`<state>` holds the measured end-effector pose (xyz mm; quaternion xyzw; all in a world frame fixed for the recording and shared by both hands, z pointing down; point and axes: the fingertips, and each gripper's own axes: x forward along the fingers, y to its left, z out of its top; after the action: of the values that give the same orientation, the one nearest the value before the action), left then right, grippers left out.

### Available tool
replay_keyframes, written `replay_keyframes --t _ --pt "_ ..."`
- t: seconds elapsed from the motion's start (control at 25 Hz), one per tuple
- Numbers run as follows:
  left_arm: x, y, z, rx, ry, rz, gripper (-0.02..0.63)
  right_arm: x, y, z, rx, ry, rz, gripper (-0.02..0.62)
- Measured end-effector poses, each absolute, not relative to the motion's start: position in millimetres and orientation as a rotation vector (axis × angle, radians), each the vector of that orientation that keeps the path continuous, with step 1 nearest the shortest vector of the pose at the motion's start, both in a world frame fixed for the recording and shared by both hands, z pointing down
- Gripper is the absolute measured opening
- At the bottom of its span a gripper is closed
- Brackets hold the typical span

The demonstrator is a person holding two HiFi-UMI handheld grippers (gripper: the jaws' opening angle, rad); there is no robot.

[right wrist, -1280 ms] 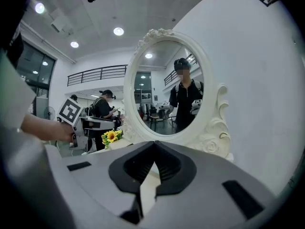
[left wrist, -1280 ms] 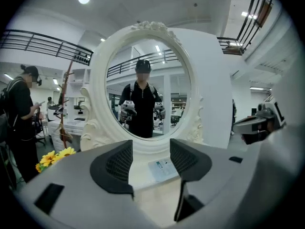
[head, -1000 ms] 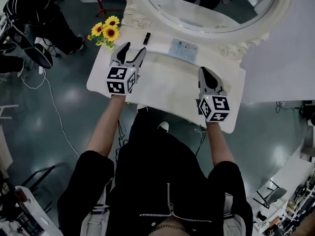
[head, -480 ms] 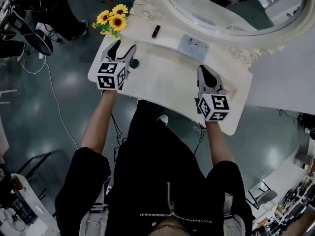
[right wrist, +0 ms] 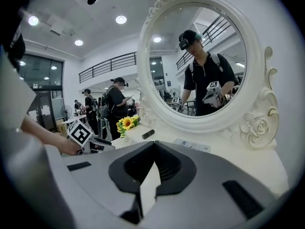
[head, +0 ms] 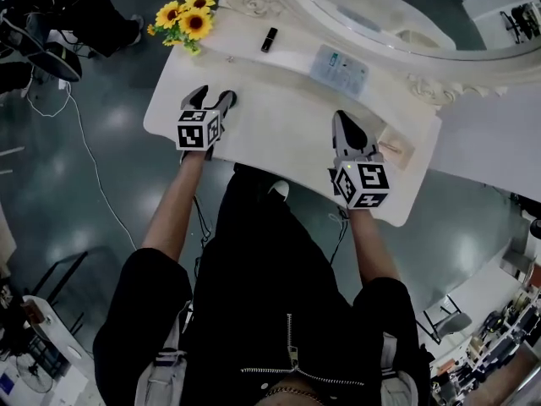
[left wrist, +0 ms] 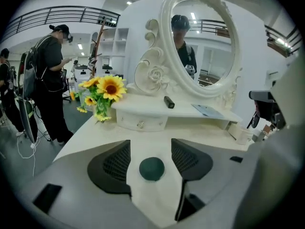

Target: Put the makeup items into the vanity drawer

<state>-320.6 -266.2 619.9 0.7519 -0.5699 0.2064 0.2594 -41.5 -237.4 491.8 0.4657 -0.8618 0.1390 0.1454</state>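
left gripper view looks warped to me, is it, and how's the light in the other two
Left gripper view: yes, fisheye, black corners, edges stretched; the green round item is fairly sharp. Head view: dim and flat, soft glare patches on the floor. Right gripper view: same fisheye, ceiling lights blow out.

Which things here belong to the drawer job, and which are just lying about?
Job:
- green round item, on the tabletop between the open left gripper's jaws
- black tube, on the shelf
- flat pack, on the shelf
- drawer, shut

Lying about:
- sunflowers
- mirror
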Motion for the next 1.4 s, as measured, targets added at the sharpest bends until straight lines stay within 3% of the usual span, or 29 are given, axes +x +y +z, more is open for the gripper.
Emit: replay_keyframes --t 0.76,0.96,1.04,1.4 --pt "-310.2 -261.8 704.7 1.894 -1.447 0.801 0.261 -24.9 -233.8 518.3 1.403 -2.388 0.483 0.006" --pt "-303.5 -262.3 700.4 1.937 -1.469 0.836 0.175 -21.7 -232.6 518.9 1.416 -2.384 0.491 0.006" --pt "-307.2 -264.2 696.2 1.933 -1.503 0.809 0.038 -21.1 -232.2 518.9 1.417 -2.383 0.493 0.006" --pt "-306.4 -268.5 679.9 1.978 -1.492 0.719 0.033 -18.4 -229.7 514.0 1.437 -2.388 0.486 0.006"
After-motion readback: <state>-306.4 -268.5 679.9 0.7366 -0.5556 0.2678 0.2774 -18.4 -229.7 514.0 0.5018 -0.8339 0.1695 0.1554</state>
